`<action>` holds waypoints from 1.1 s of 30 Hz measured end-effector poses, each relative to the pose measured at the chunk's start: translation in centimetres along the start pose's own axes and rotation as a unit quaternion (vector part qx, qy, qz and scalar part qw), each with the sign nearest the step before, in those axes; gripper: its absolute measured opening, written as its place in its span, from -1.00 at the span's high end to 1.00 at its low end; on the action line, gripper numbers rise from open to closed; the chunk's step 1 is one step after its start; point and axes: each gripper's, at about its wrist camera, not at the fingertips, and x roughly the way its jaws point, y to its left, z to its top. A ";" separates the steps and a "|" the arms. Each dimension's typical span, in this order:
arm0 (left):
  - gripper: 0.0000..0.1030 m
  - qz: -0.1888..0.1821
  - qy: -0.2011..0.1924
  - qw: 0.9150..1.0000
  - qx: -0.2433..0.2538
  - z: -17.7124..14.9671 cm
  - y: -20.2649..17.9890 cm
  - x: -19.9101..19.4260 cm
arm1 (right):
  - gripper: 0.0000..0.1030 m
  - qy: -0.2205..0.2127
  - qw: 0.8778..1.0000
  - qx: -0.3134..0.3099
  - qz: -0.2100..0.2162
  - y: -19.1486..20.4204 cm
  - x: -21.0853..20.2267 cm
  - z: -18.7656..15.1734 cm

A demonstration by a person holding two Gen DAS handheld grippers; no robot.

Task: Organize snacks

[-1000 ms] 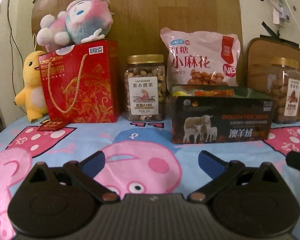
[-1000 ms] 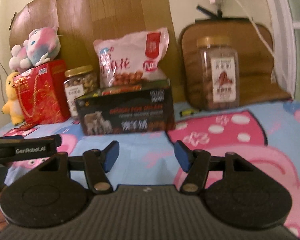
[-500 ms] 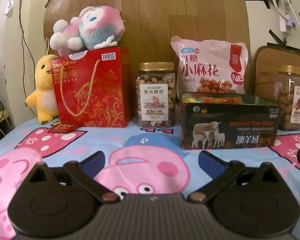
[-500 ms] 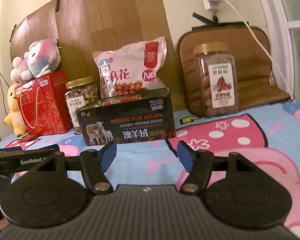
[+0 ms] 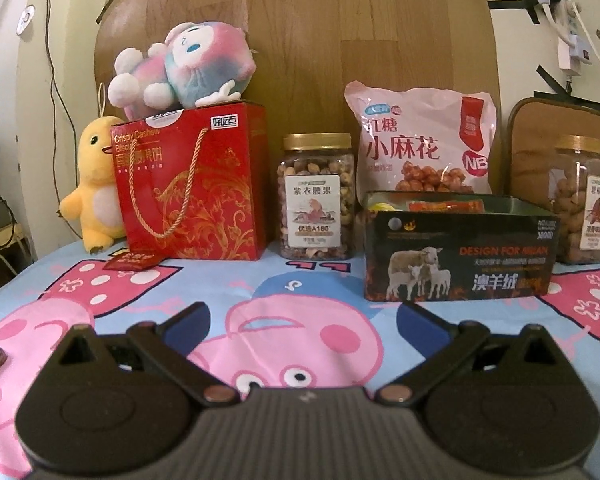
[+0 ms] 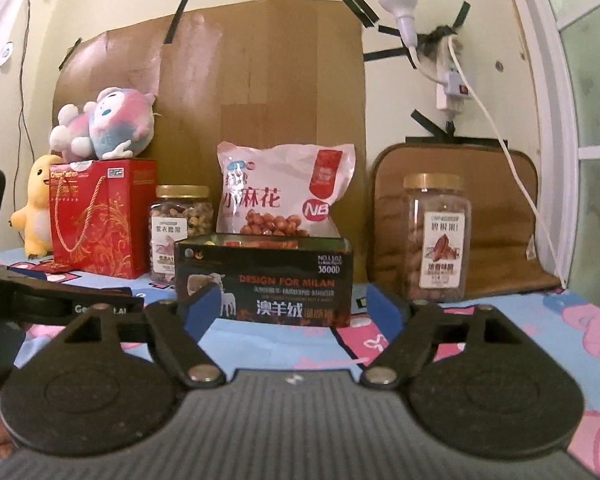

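A row of snacks stands along the back wall on a cartoon-print cloth. From the left: a red gift bag (image 5: 188, 184), a gold-lidded nut jar (image 5: 318, 198), a pink snack bag (image 5: 420, 140) and a second nut jar (image 5: 582, 200) at the far right. In front of the pink bag sits a dark open box (image 5: 460, 260) with packets inside. My left gripper (image 5: 302, 322) is open over the cloth, nothing between its fingers. My right gripper (image 6: 292, 308) faces the dark box (image 6: 264, 280) from short of it, its jaws opening, empty. The second jar (image 6: 436, 236) stands right of that box.
A yellow duck toy (image 5: 94, 184) and a pink plush (image 5: 184, 70) on the gift bag sit at the back left. A brown cushion (image 6: 496, 216) leans behind the right jar, with cables (image 6: 492, 120) hanging above. A small red tag (image 5: 130, 260) lies on the cloth. The left gripper's body (image 6: 40, 300) shows at left.
The right gripper's jaws have spread wider and its view has swung so the dark box now sits centred between the fingers. The left view drifted slightly; its jaws stayed open.
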 end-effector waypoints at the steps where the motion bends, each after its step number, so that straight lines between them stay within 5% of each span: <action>1: -1.00 0.000 -0.002 1.000 0.001 0.0 0.0 -0.1 | -0.69 0.000 1.000 0.003 -0.002 -0.1 0.0 0.0; 10: -1.00 -0.019 0.000 1.000 0.000 -0.1 0.2 -0.3 | -0.91 -0.011 1.000 0.004 -0.022 0.1 -0.4 -0.1; 33: -1.00 -0.027 0.039 0.999 0.005 -0.1 0.2 0.6 | -0.84 0.113 0.986 0.115 0.044 -1.6 2.8 -0.6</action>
